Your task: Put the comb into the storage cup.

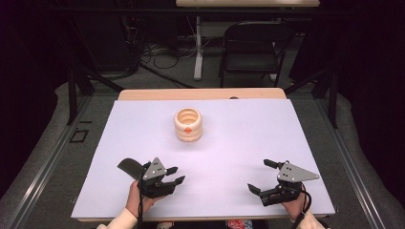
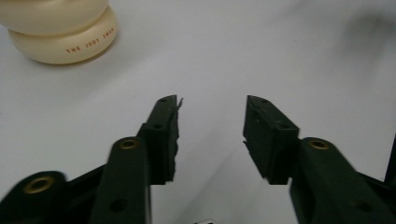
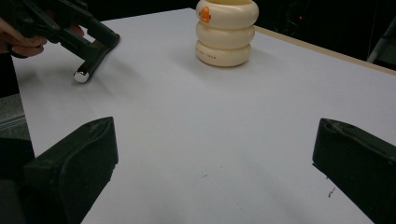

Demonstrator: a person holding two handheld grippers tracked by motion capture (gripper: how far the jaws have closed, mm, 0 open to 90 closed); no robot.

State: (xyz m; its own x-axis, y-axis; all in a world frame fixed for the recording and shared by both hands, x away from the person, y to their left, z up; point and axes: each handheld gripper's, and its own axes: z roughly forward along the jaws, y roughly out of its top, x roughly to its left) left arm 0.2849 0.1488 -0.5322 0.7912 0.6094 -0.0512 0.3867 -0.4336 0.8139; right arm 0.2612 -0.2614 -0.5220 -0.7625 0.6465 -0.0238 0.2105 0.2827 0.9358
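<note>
A cream container (image 1: 188, 125) made of stacked rounded rings stands upright in the far middle of the white table sheet (image 1: 248, 133). It carries a small orange mark on its front (image 3: 204, 14) and is open at the top. My left gripper (image 1: 179, 173) hovers low at the near left, jaws apart with nothing between them (image 2: 212, 107). The container (image 2: 60, 28) stands ahead and to the left of those jaws. My right gripper (image 1: 258, 175) sits at the near right with its jaws wide apart and nothing between them (image 3: 217, 140).
A dark curved thing (image 1: 129, 166) lies just left of the left gripper. In the right gripper view a dark bar with a silvery end (image 3: 82, 76) rests on the sheet under the left gripper (image 3: 100, 44). A wooden strip (image 1: 200, 94) runs along the table's far edge, a chair (image 1: 250, 47) beyond it.
</note>
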